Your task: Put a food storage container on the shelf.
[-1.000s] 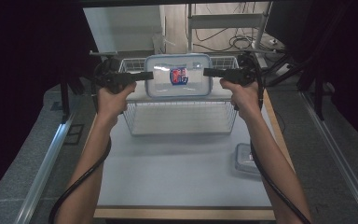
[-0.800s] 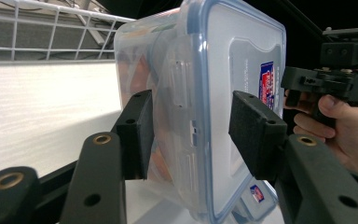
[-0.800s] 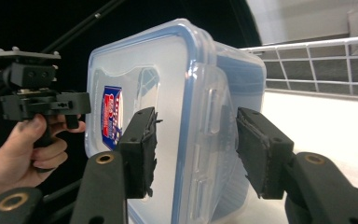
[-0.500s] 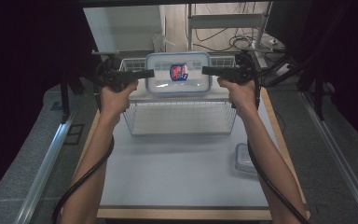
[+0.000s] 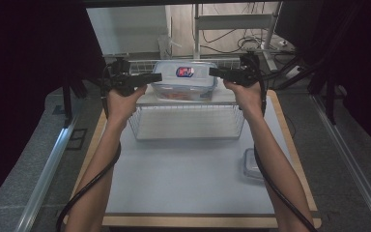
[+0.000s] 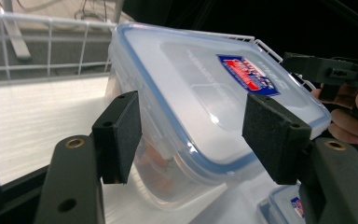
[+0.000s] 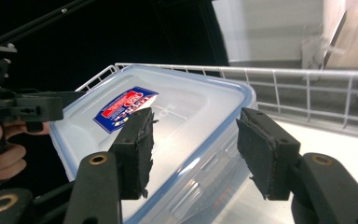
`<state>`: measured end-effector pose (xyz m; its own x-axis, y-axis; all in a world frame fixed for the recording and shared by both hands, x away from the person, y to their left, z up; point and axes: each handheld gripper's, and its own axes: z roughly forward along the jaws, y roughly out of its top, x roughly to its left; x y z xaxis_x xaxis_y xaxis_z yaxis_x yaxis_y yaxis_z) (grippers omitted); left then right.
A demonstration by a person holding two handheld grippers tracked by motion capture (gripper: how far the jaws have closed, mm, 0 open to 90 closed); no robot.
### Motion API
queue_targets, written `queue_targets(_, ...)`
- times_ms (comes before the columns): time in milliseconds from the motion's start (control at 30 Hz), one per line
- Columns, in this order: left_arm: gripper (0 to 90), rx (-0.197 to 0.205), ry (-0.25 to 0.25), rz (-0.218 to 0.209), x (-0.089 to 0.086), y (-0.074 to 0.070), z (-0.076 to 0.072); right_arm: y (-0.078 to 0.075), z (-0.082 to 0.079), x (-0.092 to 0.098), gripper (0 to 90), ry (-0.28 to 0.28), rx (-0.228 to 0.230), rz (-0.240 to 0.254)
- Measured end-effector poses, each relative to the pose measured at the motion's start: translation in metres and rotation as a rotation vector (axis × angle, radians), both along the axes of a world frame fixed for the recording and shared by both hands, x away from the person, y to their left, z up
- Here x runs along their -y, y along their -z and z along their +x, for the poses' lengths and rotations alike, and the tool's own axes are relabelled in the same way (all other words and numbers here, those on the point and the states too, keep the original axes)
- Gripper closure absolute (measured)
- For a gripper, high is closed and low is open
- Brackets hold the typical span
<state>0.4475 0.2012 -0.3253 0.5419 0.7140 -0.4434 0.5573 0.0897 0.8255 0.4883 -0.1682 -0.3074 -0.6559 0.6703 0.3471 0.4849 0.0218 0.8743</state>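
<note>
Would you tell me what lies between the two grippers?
In the high view, the lidded clear container sits in the wire basket between the left gripper and right gripper, whose open jaws flank its ends.

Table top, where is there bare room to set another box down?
The pale grey table is bare between the white wire basket and its near edge, across the left and middle. The near right holds a small clear lidded box. The basket is crowded by the clear blue-rimmed container.

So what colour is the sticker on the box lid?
The sticker on the box lid is blue and red, clearest in the left gripper view.
</note>
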Motion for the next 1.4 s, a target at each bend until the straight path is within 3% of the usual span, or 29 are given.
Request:
queue_targets(33, 37.6, 0.016, 0.001, 0.002, -0.001, -0.001, -0.003, -0.004, -0.006, 0.001, 48.5, 0.002, 0.042, -0.03)
queue_targets(67, 37.6, 0.031, 0.001, 0.006, -0.002, -0.002, -0.007, -0.004, -0.006, 0.001, 48.5, 0.002, 0.042, -0.03)
queue_targets(100, 39.9, 0.055, 0.002, 0.017, -0.004, -0.004, -0.013, -0.009, -0.016, 0.003, 54.3, 0.004, 0.075, -0.053)
queue_targets(167, 41.9, 0.096, 0.004, 0.043, -0.007, -0.006, -0.023, -0.01, -0.02, 0.004, 56.9, 0.001, 0.086, -0.054)
queue_targets(300, 55.4, 0.132, 0.017, 0.067, -0.014, -0.003, -0.04, -0.012, -0.044, 0.01, 74.7, -0.032, 0.12, -0.068)
queue_targets(433, 71.7, 0.122, 0.052, 0.095, -0.015, 0.01, -0.05, 0.001, -0.066, 0.009, 89.3, -0.084, 0.141, -0.116)
queue_targets(467, 80.5, 0.117, 0.065, 0.102, -0.015, 0.015, -0.051, 0.01, -0.072, 0.004, 89.5, -0.115, 0.127, -0.141)
queue_targets(533, 86.5, 0.107, 0.077, 0.104, -0.013, 0.021, -0.049, 0.014, -0.073, 0.001, 89.6, -0.125, 0.12, -0.151)
queue_targets(567, 87.9, 0.102, 0.08, 0.108, -0.011, 0.024, -0.048, 0.023, -0.073, -0.006, 89.6, -0.138, 0.11, -0.183)
queue_targets(700, 87.9, 0.094, 0.087, 0.128, -0.002, 0.03, -0.044, 0.031, -0.067, -0.015, 89.6, -0.125, 0.107, -0.227)
queue_targets(1167, 84.2, 0.075, 0.083, 0.148, 0.015, 0.031, -0.032, 0.036, -0.051, -0.009, 89.6, -0.08, 0.084, -0.205)
queue_targets(1400, 82.0, 0.088, 0.102, 0.157, 0.02, 0.03, -0.038, 0.037, -0.046, -0.006, 89.6, -0.061, 0.083, -0.203)
